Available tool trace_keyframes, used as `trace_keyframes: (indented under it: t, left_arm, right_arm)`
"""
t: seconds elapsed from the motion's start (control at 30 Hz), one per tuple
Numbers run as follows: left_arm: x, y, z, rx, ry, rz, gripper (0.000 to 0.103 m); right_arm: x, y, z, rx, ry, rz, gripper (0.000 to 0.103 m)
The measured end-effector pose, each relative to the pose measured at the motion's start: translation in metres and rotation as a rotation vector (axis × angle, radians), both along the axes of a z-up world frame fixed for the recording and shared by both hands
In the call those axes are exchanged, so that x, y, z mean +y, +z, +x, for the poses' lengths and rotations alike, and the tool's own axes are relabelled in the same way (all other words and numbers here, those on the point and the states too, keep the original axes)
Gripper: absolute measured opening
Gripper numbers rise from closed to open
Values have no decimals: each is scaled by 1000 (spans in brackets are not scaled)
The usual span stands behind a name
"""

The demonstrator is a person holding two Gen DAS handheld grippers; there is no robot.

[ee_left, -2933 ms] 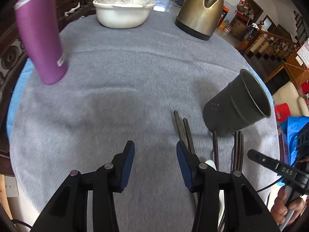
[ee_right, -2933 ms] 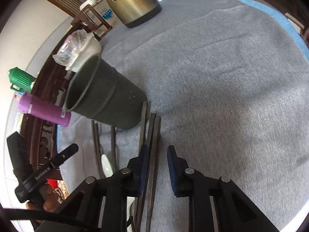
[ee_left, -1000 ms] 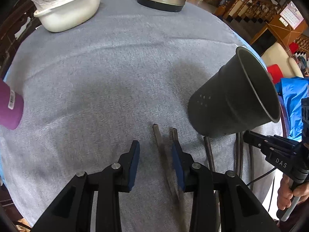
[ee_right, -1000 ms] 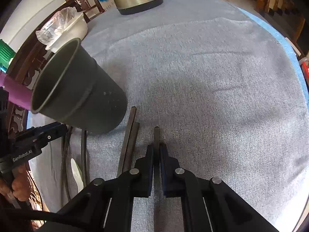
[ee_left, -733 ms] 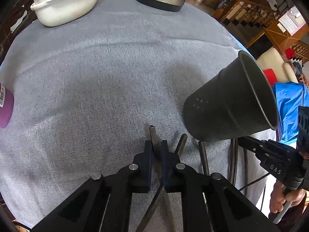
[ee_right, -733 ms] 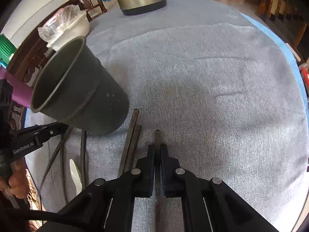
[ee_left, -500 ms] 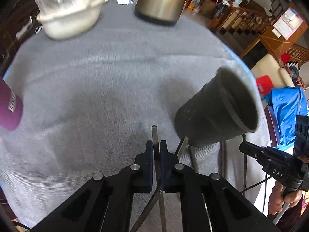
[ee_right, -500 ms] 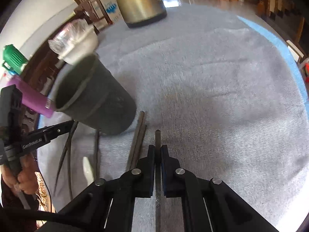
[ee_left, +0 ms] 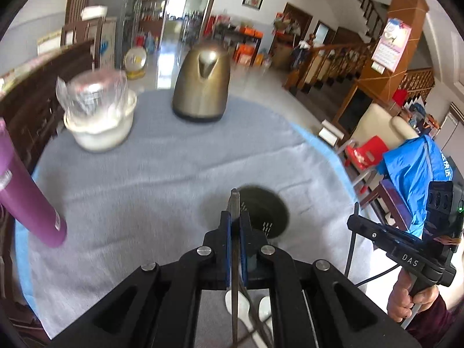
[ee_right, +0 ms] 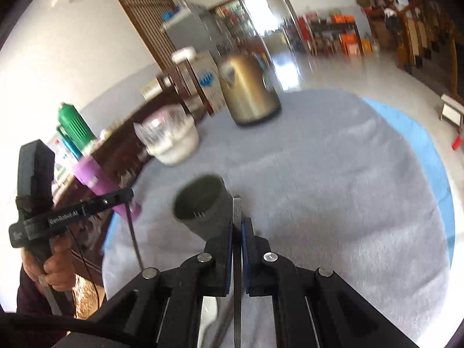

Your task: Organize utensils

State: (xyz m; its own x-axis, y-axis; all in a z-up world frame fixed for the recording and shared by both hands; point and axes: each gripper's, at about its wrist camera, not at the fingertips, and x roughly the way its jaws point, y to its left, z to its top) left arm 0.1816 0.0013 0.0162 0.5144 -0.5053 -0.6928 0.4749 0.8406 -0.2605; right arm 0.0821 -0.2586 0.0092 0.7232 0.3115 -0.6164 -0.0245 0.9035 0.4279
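Both grippers are clamping chopsticks: the left gripper [ee_left: 235, 226] is pinching one dark chopstick [ee_left: 234, 203] and the right gripper [ee_right: 237, 232] is pinching another chopstick [ee_right: 237, 211], each stick's tip poking out just beside the rim of the dark holder cup [ee_right: 200, 206]. White spoons [ee_left: 240, 307] are lying nearer the camera than the cup (partly hidden by the fingers). Beyond the cup are sitting a brass kettle [ee_left: 203, 87], a white bowl [ee_left: 101, 127] and, further left, a purple bottle [ee_left: 26, 200], all on the grey tablecloth [ee_left: 145, 179].

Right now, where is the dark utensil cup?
The dark utensil cup stands on the grey tablecloth, just beyond the left hand-held gripper, nearer than the kettle.
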Motion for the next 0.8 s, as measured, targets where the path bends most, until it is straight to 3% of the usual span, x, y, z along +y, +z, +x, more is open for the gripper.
trace_keyframes:
  t: [0.5,0.8]
  left_arm:
    - [5,74,-16,-173,51,-138,5]
    - [17,117,-18,-325,146,-241,5]
  right_arm:
    - [0,100,-8,-381,-122,118,6]
    - [10,125,9,-581,-304,105,6]
